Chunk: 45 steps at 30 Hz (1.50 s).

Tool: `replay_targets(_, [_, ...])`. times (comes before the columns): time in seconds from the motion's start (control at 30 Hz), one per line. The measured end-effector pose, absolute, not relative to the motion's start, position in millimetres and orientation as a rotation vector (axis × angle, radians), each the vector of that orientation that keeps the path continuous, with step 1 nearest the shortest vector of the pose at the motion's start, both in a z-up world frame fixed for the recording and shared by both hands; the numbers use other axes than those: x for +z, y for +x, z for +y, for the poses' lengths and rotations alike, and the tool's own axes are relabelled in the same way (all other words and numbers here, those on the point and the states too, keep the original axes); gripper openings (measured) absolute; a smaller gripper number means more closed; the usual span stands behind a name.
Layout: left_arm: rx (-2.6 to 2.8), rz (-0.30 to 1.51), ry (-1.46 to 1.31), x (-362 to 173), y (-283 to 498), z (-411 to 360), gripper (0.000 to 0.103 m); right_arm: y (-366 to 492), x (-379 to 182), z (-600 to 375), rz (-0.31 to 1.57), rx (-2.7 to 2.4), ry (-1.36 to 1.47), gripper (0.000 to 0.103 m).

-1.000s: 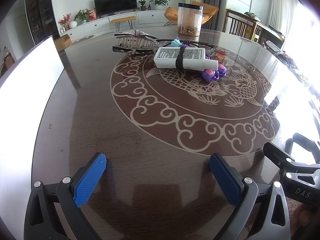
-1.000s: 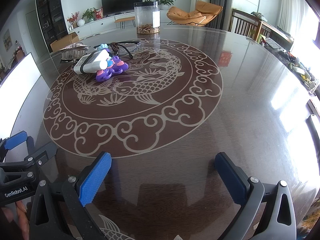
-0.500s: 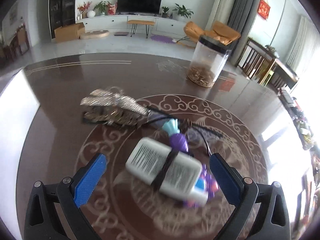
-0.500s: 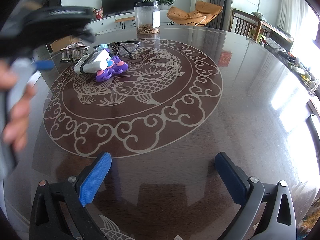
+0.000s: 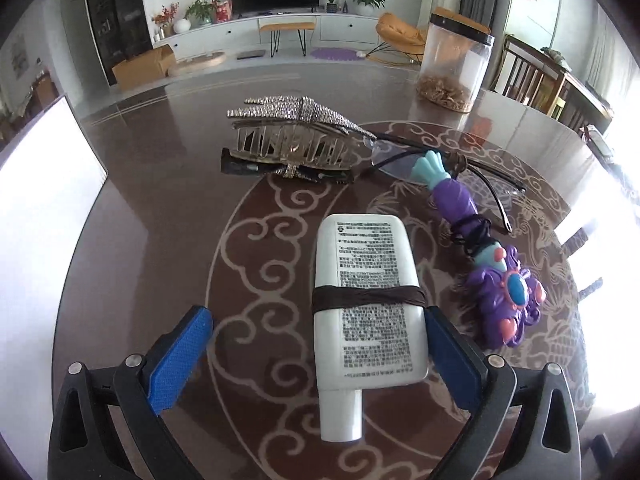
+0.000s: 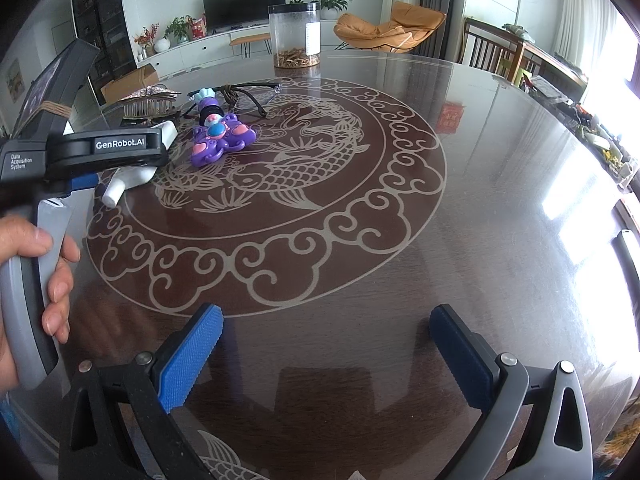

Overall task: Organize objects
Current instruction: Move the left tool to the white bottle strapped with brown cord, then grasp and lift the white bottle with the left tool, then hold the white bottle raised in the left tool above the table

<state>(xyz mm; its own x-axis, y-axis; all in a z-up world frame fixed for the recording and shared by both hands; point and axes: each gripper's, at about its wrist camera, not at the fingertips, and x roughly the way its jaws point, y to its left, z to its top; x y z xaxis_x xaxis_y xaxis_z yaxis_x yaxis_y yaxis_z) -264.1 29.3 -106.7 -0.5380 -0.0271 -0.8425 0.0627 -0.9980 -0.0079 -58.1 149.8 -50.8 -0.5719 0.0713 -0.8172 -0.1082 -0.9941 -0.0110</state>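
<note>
A white tube (image 5: pixel 366 300) with printed text and a dark band lies on the round table, cap toward me. My left gripper (image 5: pixel 316 356) is open with the tube between its blue pads, closer to the right one. A purple toy (image 5: pixel 496 280) lies to the tube's right, glasses (image 5: pixel 440 160) and a rhinestone hair claw (image 5: pixel 292 136) beyond. In the right wrist view my right gripper (image 6: pixel 326 354) is open and empty over bare table; the left gripper's body (image 6: pixel 108 148) covers most of the tube (image 6: pixel 128 182), next to the purple toy (image 6: pixel 220 138).
A clear jar (image 5: pixel 454 66) with brown bits stands at the table's far side, also in the right wrist view (image 6: pixel 295 36). A white panel (image 5: pixel 40 208) lies at the left edge. Chairs stand past the far right rim.
My left gripper moved forward across the table and came down around the white tube. My right gripper stayed in place.
</note>
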Motion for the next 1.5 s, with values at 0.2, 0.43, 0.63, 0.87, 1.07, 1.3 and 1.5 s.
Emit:
replay_targets(0.2, [-2.683,0.048,1.495,-105,-287,37,0.103,-58,-51,150,0.061,2.699,-1.4,0.103])
replay_targets(0.43, [-2.803,-0.044,1.399,-100,-258,29,0.054,-58,-51,150,0.061,2.699,-1.4,0.103])
replay_targets(0.63, [-2.842,-0.043,1.398,-102,-193,7,0.055,-58,-51,150,0.061,2.699,-1.4,0.103])
replay_targets(0.87, [-2.774,-0.036,1.442,-107,-155,-20,0.101,-59,-51,149,0.061,2.699,-1.4,0.103])
replay_targets(1.07, [-2.752,0.013,1.447,-111,-157,-20,0.103,-59,-51,149,0.06,2.7,-1.4,0.103])
replay_targets(1.3, [-2.752,0.013,1.446,-111,-157,-20,0.103,-59,-51,150,0.06,2.7,-1.4,0.103])
replay_targets(1.5, [-2.752,0.013,1.446,-111,-156,-20,0.103,-59,-51,150,0.061,2.7,-1.4,0.103])
